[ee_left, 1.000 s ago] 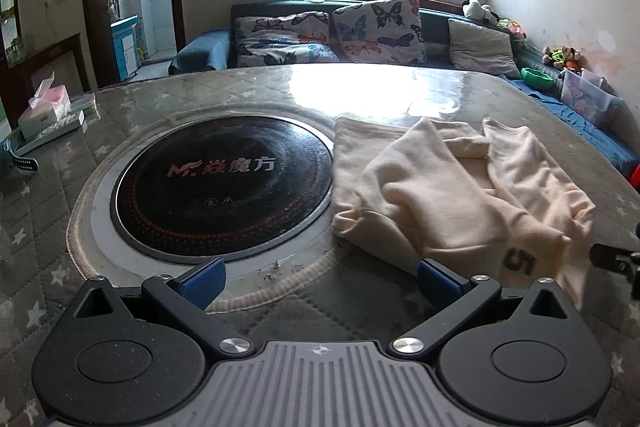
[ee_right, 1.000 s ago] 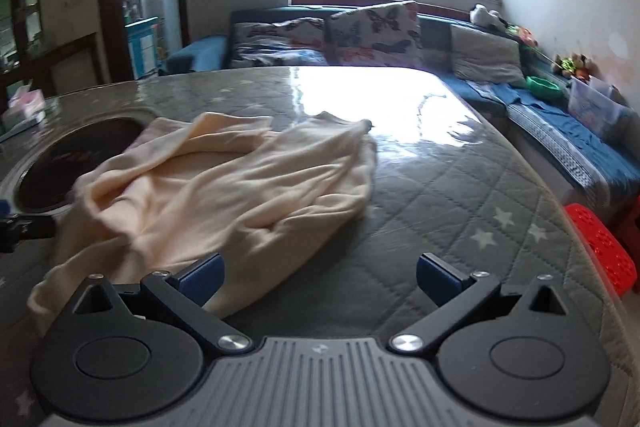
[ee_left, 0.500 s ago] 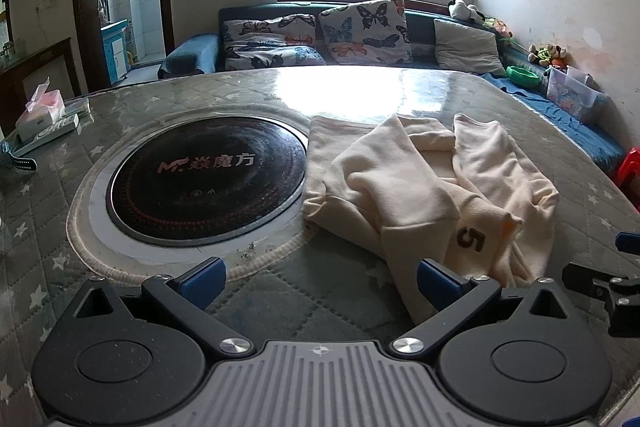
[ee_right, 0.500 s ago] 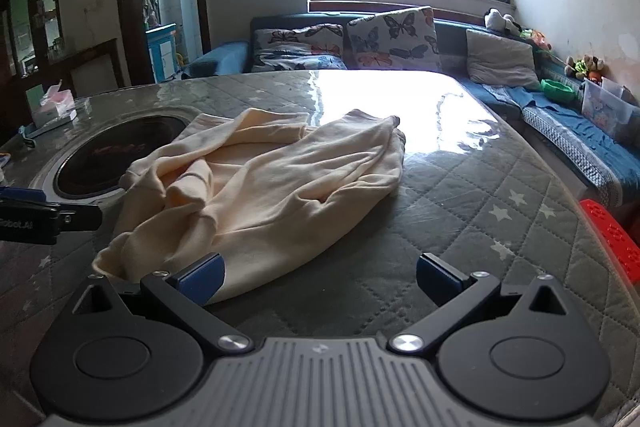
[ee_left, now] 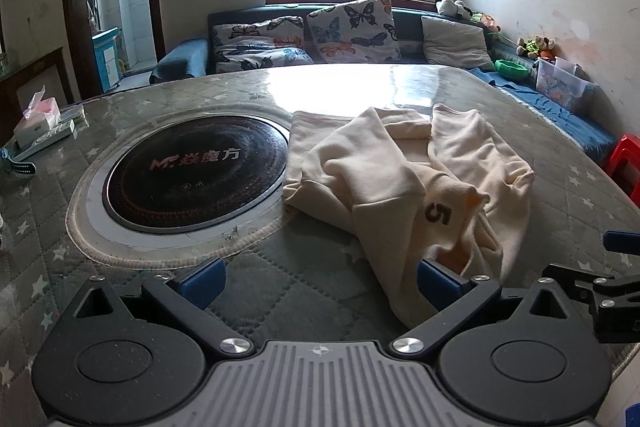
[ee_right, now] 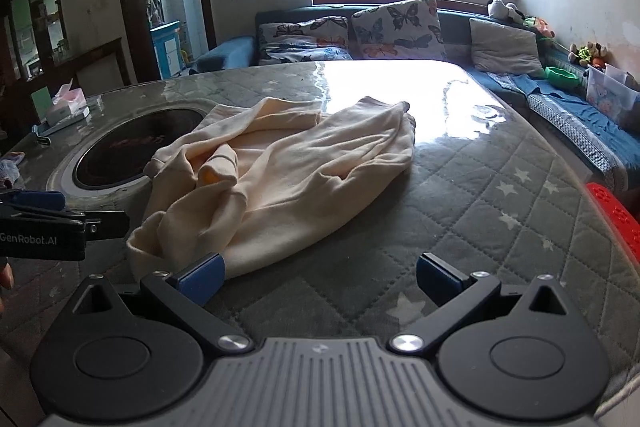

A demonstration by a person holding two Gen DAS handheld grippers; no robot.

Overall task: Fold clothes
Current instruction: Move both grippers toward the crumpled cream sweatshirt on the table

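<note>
A crumpled cream garment (ee_left: 404, 175) with a dark "5" printed on it lies on the quilted grey table cover, to the right of the round black cooktop. It also shows in the right wrist view (ee_right: 280, 171). My left gripper (ee_left: 320, 277) is open and empty, low over the table at the garment's near edge, its right finger beside the cloth. My right gripper (ee_right: 318, 273) is open and empty, just in front of the garment's near hem. Each gripper shows at the edge of the other's view.
A round black induction cooktop (ee_left: 192, 171) is set into the table on the left. A tissue box and small items (ee_left: 40, 119) sit at the far left edge. A sofa with butterfly cushions (ee_left: 344, 31) stands behind the table. A red stool (ee_right: 616, 215) stands at the right.
Both grippers have drawn back toward the near table edge and risen a little, so the garment looks farther off. The garment lies still. Both stay open.
</note>
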